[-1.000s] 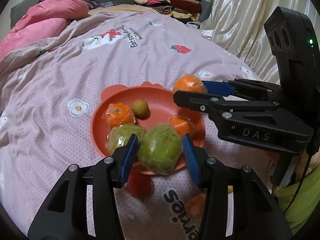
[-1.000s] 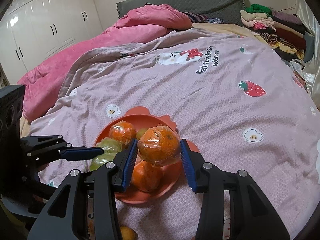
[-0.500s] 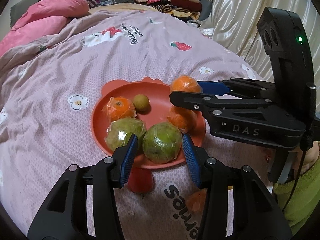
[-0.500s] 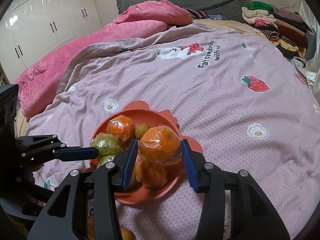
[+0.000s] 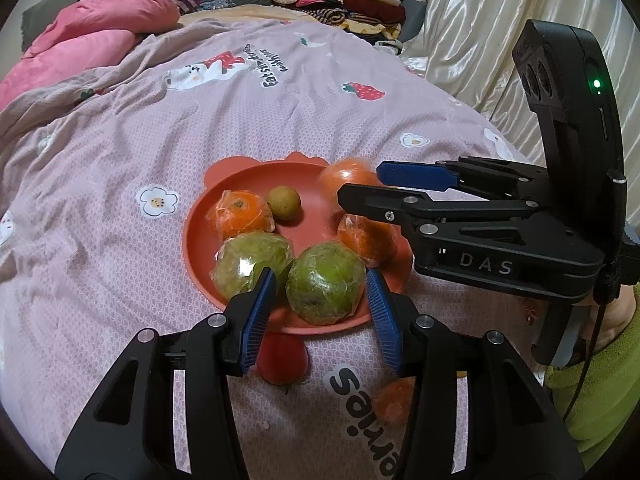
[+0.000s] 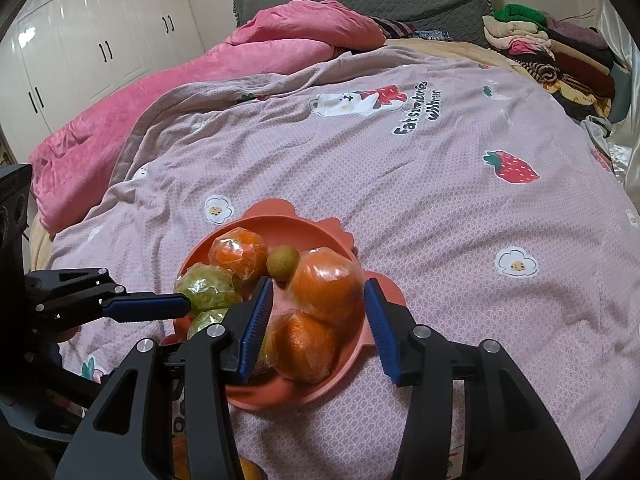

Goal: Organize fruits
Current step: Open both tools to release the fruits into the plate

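Right gripper jaws opening, gap now visible beside wrapped orange, just set down on red plate; a second ago it was pinched. Left gripper narrow, pads clear of green fruit lying on plate between them; both deliveries look done

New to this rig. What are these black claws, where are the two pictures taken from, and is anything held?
There is no robot. A person holds a two-finger gripper in each hand, each with a camera looking along its fingers. One picture looks along the left gripper, the other along the right gripper. On the bedspread lies a red plate of wrapped fruit. A green fruit sits on it between the left pads, apparently not squeezed. The right jaws are opening around an orange. A red fruit lies off the plate.
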The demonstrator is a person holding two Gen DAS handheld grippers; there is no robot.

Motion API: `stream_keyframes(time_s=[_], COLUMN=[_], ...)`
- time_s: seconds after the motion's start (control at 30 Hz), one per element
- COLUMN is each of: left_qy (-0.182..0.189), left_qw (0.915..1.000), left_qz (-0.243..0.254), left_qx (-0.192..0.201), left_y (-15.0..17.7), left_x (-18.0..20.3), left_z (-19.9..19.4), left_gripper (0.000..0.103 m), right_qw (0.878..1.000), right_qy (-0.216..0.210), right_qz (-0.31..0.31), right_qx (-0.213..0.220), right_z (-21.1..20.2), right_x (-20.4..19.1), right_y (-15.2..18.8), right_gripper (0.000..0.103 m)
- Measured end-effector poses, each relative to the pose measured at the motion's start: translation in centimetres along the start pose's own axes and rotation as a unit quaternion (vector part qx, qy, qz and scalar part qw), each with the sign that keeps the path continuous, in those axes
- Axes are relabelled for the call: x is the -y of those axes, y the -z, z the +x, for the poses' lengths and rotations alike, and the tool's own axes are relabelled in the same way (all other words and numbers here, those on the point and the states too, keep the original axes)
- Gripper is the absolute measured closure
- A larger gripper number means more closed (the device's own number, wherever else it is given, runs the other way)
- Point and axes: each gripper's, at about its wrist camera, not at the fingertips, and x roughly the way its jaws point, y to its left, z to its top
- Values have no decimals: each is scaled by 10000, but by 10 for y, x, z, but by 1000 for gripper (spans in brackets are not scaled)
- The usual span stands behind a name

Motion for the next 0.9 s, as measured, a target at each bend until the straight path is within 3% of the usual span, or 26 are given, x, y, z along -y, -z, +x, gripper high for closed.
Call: stream_keyframes(time_s=[0.2,0.5,0.77,0.9], left_qy=[-23,-48,-147,-219], left_qw=[10000,10000,9996,9992], left_qz=[-1,-62,-155,-190], left_qx=[1,33,180,258], left_y=[0,1,2,3], left_x=[0,-4,-8,-10], left_z=[-1,-6,-19,-26], left_gripper=[64,57,46,38], right_qw=[10000,9997,9993,9991], right_qy=[19,34,38,63], right_qz=[20,118,185,213], right_qx=[87,231,317,351], right_z=[-3,-15,-23,-25], right_x=[3,7,8,8], right_y=[0,0,3,4], right_gripper=[53,38,23,21])
